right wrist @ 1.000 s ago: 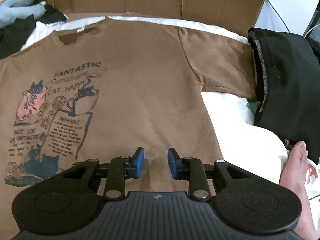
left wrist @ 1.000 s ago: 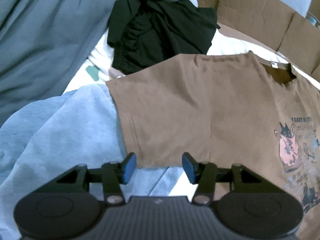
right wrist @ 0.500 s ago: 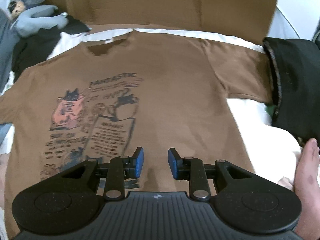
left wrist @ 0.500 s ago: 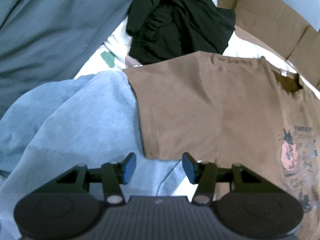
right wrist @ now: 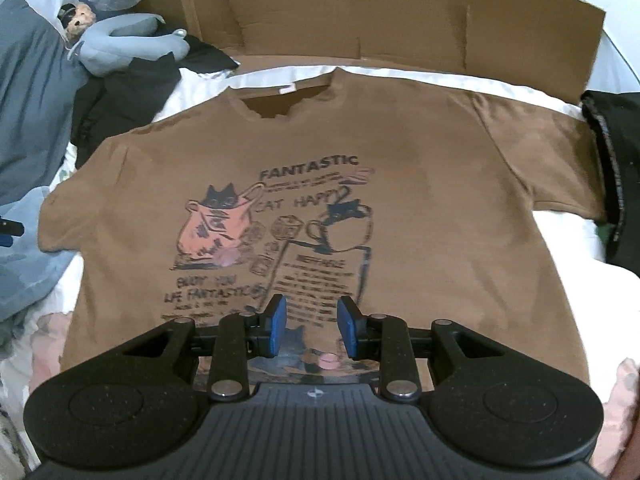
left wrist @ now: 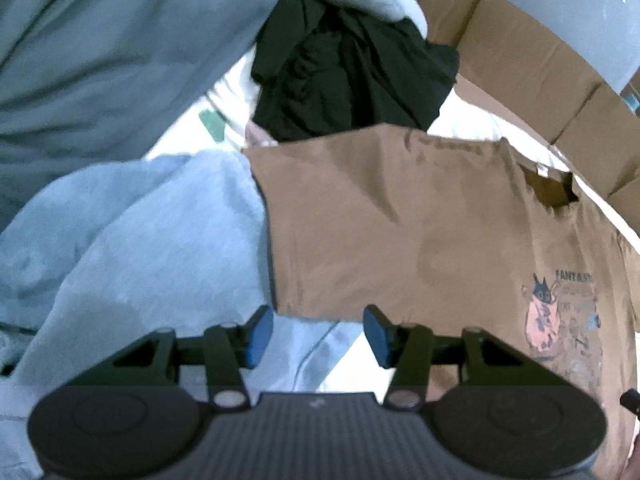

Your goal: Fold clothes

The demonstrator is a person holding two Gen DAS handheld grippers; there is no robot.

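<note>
Lying flat and print side up on a white sheet point(right wrist: 568, 240), the brown T-shirt point(right wrist: 420, 208) is filling most of the right wrist view, its collar pointing toward a wall of flattened cardboard point(right wrist: 400, 20) at the far edge. The right gripper point(right wrist: 311, 322) is hovering over the lower part of the cat print, its blue fingers point(right wrist: 276, 320) standing a little apart with nothing between them. A black garment point(right wrist: 616, 176) is lying over the end of the shirt's right-hand sleeve, and a grey plush toy point(right wrist: 120, 44) is resting on dark clothing at the upper left. In the left wrist view, the left gripper point(left wrist: 318, 334) is hanging just above the hem of the shirt's other sleeve point(left wrist: 340, 216), its fingers point(left wrist: 258, 332) spread wide and empty, not touching the cloth. A light blue garment point(left wrist: 140, 248) is lying against that sleeve's edge on the left, and a crumpled black garment point(left wrist: 352, 68) is sitting just beyond the sleeve.
</note>
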